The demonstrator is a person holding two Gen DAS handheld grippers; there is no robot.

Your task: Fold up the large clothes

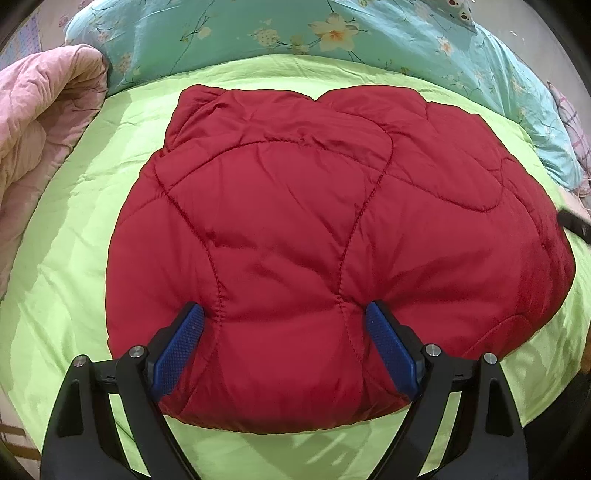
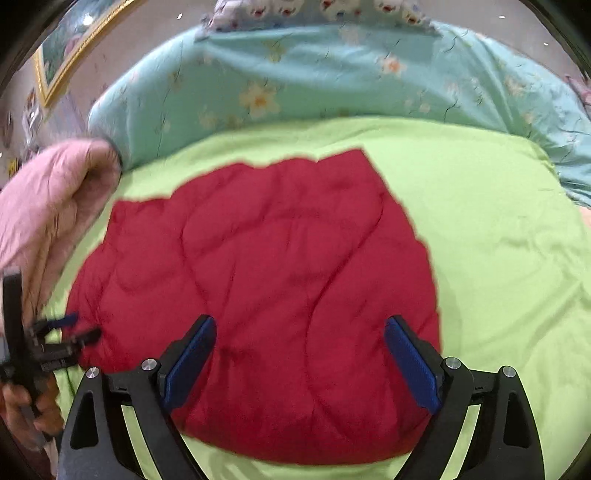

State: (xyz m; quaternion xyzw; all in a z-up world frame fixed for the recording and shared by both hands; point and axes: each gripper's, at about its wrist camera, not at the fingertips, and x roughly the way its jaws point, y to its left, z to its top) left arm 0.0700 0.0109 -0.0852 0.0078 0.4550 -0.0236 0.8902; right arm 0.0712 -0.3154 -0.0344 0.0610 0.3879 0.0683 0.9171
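A red quilted jacket (image 1: 314, 240) lies folded into a puffy bundle on the lime green sheet (image 1: 66, 266). My left gripper (image 1: 283, 310) stands open at the bundle's near edge. Its blue fingertips (image 1: 194, 314) dent the padding, and a bulge of jacket rises between them. In the right wrist view the same jacket (image 2: 277, 258) looks blurred. My right gripper (image 2: 301, 321) hangs wide open over the jacket's near right part, with only fabric below it. The left gripper (image 2: 79, 326) shows at the jacket's left edge, held by a hand (image 2: 22, 402).
A rolled pink quilt (image 1: 44, 122) lies at the left of the bed. A teal floral duvet (image 1: 258, 33) is piled along the back. Bare green sheet (image 2: 498, 240) stretches to the right of the jacket. A framed picture (image 2: 70, 48) hangs on the wall.
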